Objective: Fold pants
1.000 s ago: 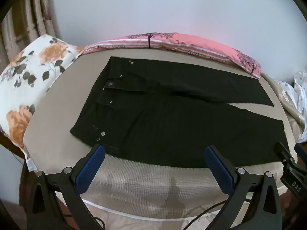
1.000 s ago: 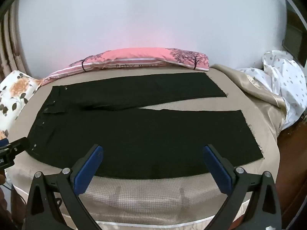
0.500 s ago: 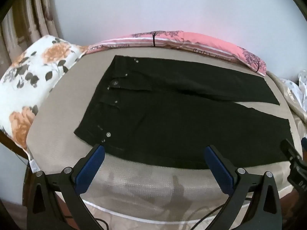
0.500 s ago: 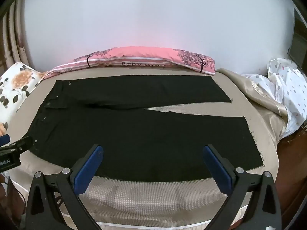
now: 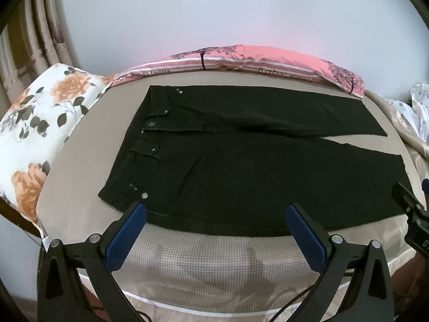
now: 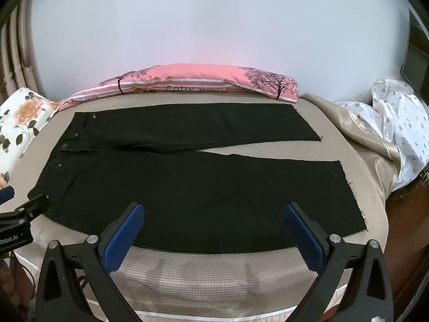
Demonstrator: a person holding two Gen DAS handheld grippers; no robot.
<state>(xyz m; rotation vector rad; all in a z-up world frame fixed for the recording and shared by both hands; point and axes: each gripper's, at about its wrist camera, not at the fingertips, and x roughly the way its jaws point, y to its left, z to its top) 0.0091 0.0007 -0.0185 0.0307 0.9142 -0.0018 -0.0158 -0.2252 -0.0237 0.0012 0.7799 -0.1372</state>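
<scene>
Edging closer to the bed [image 5: 80, 187], both claws gape wide and empty, left gripper [image 5: 215, 214] at seven o'clock, right gripper [image 6: 214, 214] at five, over flat black pants [image 5: 241, 166], unfolded.

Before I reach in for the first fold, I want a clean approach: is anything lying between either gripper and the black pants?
Nothing visible. Only bare beige bed cover lies between the open left gripper and the near edge of the black pants; likewise for the open right gripper. The pink pillow and floral pillow sit beyond and beside the pants.
</scene>
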